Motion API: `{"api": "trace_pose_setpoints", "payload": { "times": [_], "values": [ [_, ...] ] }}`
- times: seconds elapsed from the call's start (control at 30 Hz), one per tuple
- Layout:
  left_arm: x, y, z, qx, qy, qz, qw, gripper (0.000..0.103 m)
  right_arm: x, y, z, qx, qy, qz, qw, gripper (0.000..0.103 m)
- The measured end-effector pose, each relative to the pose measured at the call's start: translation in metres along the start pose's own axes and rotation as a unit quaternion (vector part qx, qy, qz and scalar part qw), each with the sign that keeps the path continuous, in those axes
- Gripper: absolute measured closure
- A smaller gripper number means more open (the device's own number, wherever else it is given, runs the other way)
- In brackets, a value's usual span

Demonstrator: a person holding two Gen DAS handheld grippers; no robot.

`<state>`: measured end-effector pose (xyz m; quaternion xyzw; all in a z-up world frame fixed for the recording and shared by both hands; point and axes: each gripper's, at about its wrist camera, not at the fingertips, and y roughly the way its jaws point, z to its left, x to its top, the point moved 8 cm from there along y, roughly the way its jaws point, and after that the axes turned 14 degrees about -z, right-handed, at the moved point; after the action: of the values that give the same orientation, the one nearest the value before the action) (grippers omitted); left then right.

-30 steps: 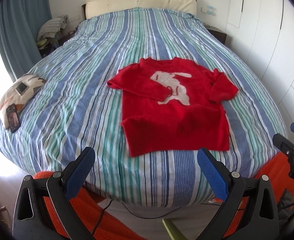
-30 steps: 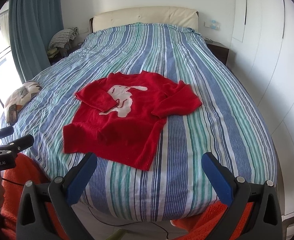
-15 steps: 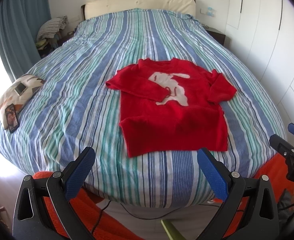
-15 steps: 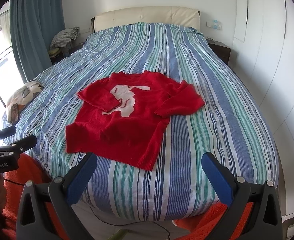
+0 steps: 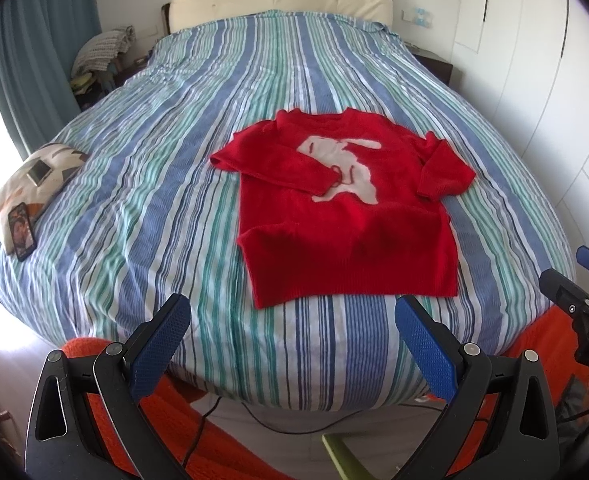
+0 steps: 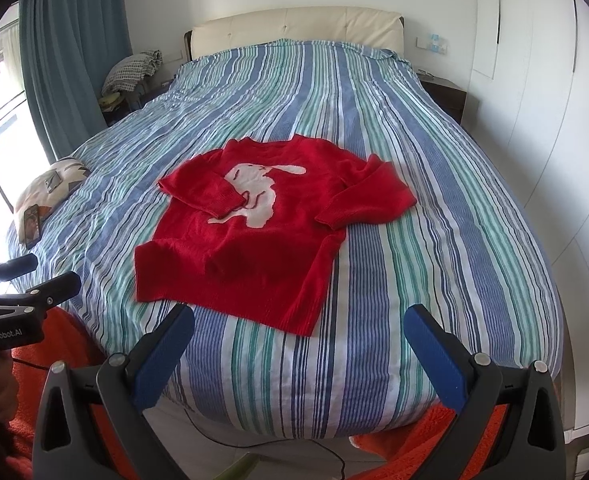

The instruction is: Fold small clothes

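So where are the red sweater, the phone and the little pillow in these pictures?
red sweater (image 5: 346, 236): left wrist view, on its lower body.
phone (image 5: 21, 230): left wrist view, on its lit screen.
pillow (image 5: 60, 166): left wrist view, on its upper patterned part.

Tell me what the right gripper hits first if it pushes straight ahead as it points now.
Probably the red sweater near its hem, on the striped bed cover. The open right gripper holds nothing; depth is uncertain.

Striped bed w/ cream headboard vs white wall; teal curtain by bright window, white wardrobes, orange rug at bed's foot.
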<state>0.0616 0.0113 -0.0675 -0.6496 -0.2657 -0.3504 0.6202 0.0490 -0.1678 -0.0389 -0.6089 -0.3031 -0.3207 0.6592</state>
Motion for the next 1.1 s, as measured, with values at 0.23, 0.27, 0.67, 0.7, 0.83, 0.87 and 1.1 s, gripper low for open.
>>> {"api": "trace_pose_setpoints", "payload": {
  "times": [0.23, 0.27, 0.67, 0.7, 0.83, 0.87, 1.1],
  "values": [
    [-0.002, 0.001, -0.001, -0.002, -0.003, 0.003, 1.0000, 0.001, -0.001, 0.001, 0.003, 0.002, 0.001, 0.004, 1.000, 0.000],
    [-0.002, 0.001, -0.001, -0.002, -0.003, 0.003, 1.0000, 0.001, -0.001, 0.001, 0.003, 0.002, 0.001, 0.005, 1.000, 0.000],
    [-0.013, 0.015, 0.004, -0.006, -0.018, 0.019, 0.9996, 0.001, -0.003, 0.003, 0.001, 0.002, 0.007, 0.007, 1.000, 0.000],
    [-0.016, 0.019, 0.007, -0.008, -0.021, 0.024, 0.9995, 0.001, -0.003, 0.005, 0.000, 0.003, 0.009, 0.006, 1.000, 0.000],
    [-0.055, 0.059, 0.047, 0.013, -0.068, 0.084, 0.9941, 0.001, -0.021, 0.031, -0.030, -0.012, 0.019, 0.019, 1.000, 0.000],
    [-0.063, 0.067, 0.059, 0.023, -0.083, 0.093, 0.9920, 0.001, -0.029, 0.038, -0.041, -0.025, 0.023, 0.030, 0.999, 0.000],
    [-0.084, 0.122, 0.066, -0.033, -0.142, 0.113, 0.9828, 0.001, -0.077, 0.092, -0.069, 0.055, 0.169, 0.101, 0.979, 0.000]
  ]
}}
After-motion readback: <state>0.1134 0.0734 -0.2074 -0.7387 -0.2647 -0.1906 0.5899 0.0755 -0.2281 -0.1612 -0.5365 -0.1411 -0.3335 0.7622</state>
